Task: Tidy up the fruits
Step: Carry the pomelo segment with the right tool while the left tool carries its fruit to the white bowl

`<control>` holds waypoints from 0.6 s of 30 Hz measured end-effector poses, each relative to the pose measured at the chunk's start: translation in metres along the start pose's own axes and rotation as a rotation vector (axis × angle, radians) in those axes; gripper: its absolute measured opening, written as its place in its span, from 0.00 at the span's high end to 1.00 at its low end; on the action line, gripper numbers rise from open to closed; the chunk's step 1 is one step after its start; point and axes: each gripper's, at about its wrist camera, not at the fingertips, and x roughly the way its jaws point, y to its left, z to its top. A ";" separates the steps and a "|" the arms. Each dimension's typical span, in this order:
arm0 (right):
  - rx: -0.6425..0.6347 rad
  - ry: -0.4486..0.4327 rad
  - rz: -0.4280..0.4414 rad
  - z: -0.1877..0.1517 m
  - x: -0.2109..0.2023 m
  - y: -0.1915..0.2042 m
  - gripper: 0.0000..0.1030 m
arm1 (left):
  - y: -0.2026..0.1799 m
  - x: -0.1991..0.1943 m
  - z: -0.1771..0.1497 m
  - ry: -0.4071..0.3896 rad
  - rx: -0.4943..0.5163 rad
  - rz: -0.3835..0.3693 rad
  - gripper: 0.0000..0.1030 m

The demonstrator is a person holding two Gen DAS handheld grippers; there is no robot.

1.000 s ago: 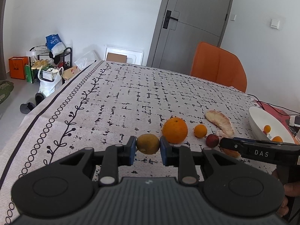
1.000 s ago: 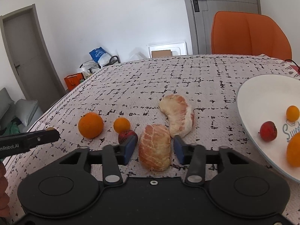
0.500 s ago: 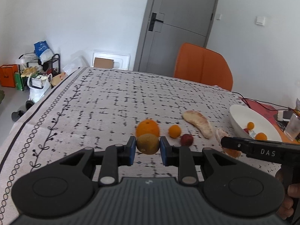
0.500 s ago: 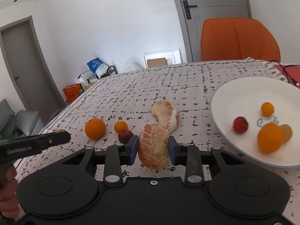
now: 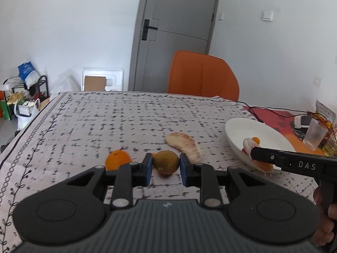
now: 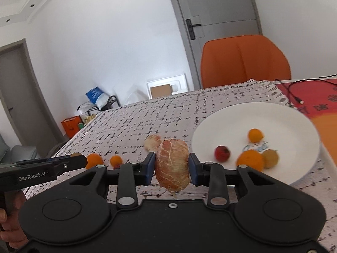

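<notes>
My left gripper is shut on a brown kiwi, held above the patterned tablecloth. My right gripper is shut on a peeled pomelo segment, lifted off the table just left of the white plate. On the plate lie a small orange, a red fruit, a larger orange and a kiwi. A second pomelo segment, a big orange and a small orange rest on the cloth. The left view shows the right gripper at the plate's near rim.
An orange chair stands at the table's far side before a grey door. A plastic cup, a cable and clutter sit on a red mat right of the plate. Bags and a rack are on the floor at left.
Both grippers have risen and swung right toward the plate, each carrying its fruit. The pomelo segment left the cloth; the plate now sits closer in both views.
</notes>
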 end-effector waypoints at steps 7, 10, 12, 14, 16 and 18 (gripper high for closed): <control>0.025 -0.033 -0.035 0.001 -0.012 -0.020 0.69 | -0.023 0.007 0.005 -0.005 0.042 -0.034 0.75; 0.033 -0.042 -0.051 0.002 -0.017 -0.028 0.69 | -0.032 0.010 0.008 -0.008 0.059 -0.052 0.75; 0.038 -0.047 -0.060 0.002 -0.020 -0.033 0.69 | -0.039 0.014 0.009 -0.006 0.070 -0.065 0.75; 0.042 -0.050 -0.074 0.002 -0.021 -0.039 0.69 | -0.045 0.017 0.011 -0.007 0.085 -0.076 0.75; 0.051 -0.053 -0.086 0.002 -0.023 -0.046 0.69 | -0.051 0.021 0.013 -0.006 0.093 -0.086 0.75; 0.058 -0.055 -0.097 0.001 -0.024 -0.052 0.69 | -0.056 0.025 0.014 -0.006 0.103 -0.095 0.75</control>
